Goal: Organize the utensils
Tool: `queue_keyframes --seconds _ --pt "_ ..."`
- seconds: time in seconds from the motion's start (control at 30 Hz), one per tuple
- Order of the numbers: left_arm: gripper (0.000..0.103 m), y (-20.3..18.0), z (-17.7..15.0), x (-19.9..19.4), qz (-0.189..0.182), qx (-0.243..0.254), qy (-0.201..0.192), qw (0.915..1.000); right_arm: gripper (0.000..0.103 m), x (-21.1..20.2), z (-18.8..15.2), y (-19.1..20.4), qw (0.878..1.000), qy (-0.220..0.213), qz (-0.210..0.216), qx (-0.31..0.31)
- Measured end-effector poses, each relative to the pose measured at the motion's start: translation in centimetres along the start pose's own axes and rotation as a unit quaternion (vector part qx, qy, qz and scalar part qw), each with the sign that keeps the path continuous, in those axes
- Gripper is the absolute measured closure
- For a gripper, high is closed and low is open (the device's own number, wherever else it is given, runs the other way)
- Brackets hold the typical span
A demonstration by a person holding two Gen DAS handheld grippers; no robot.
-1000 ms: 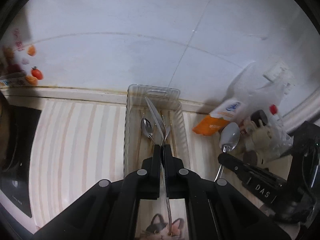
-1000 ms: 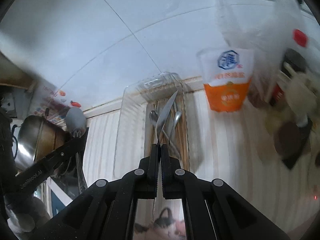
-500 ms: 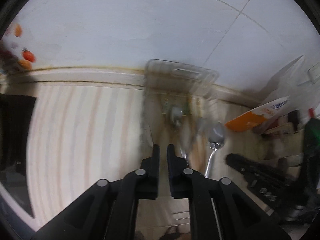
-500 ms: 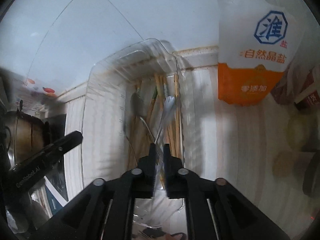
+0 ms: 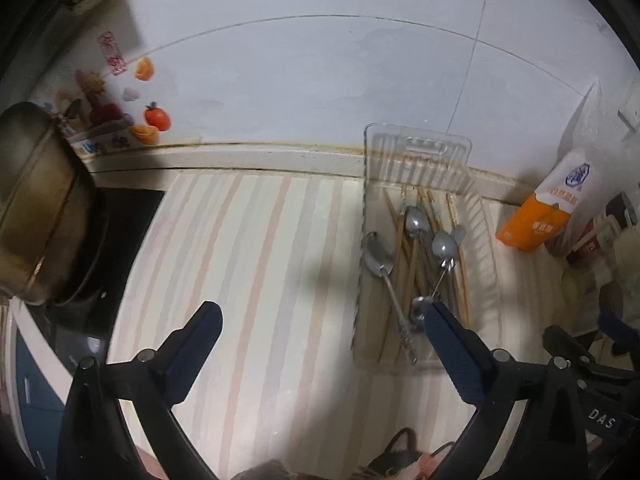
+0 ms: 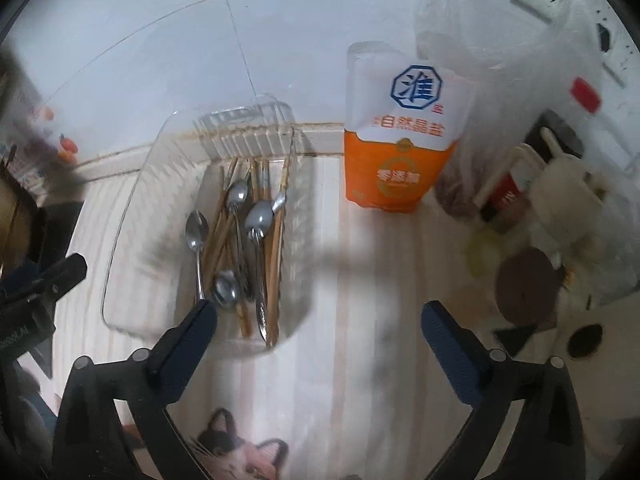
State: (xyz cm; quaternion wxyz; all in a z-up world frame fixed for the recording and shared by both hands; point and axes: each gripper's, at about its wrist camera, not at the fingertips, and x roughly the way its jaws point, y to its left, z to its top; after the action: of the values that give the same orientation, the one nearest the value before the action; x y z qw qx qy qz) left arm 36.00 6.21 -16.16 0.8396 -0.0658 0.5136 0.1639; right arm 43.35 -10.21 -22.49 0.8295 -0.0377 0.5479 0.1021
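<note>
A clear plastic tray [image 5: 374, 160] [image 6: 160, 160] stands on the striped counter against the wall. In it lie several metal spoons [image 5: 378, 258] [image 6: 256, 218] on top of several wooden chopsticks [image 5: 462, 280] [image 6: 276, 248]. My left gripper [image 5: 322, 318] hangs over the counter just left of the tray's near end, jaws opening wide, nothing between them. My right gripper [image 6: 320, 316] hangs just right of the tray's near end, jaws also opening wide and empty. The left gripper's body [image 6: 36, 284] shows at the right wrist view's left edge.
An orange and white salt bag [image 6: 400, 148] [image 5: 540, 208] stands right of the tray. Bottles, a white jar [image 6: 568, 200] and plastic bags crowd the far right. A metal pot [image 5: 36, 208] sits on a black hob at the left. A cat picture lies at the counter's near edge.
Both grippers were shut on a utensil over the tray a second ago; both have let go and opened wide. The dropped pieces now lie in the tray. Both views tilted downward.
</note>
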Motion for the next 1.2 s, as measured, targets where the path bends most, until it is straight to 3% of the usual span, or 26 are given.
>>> queue_keyframes --seconds 0.37,0.8,0.97,1.2 --pt "0.000 1.4 -3.8 -6.9 -0.008 0.002 -0.042 0.9991 0.000 -8.1 -4.5 0.4 0.998 -0.065 -0.014 -0.002" --pt "0.000 6.4 -10.3 -22.3 -0.091 0.029 -0.110 0.9893 0.000 -25.2 -14.0 1.0 0.987 -0.147 0.056 0.025" --pt "0.000 8.4 -12.4 -26.6 -0.127 0.030 -0.118 0.9845 0.000 -30.5 -17.2 2.1 0.982 -0.174 0.071 0.031" --pt "0.000 9.4 -14.8 -30.6 -0.142 0.036 -0.128 0.9809 0.000 -35.6 -20.3 3.0 0.976 -0.194 0.099 0.028"
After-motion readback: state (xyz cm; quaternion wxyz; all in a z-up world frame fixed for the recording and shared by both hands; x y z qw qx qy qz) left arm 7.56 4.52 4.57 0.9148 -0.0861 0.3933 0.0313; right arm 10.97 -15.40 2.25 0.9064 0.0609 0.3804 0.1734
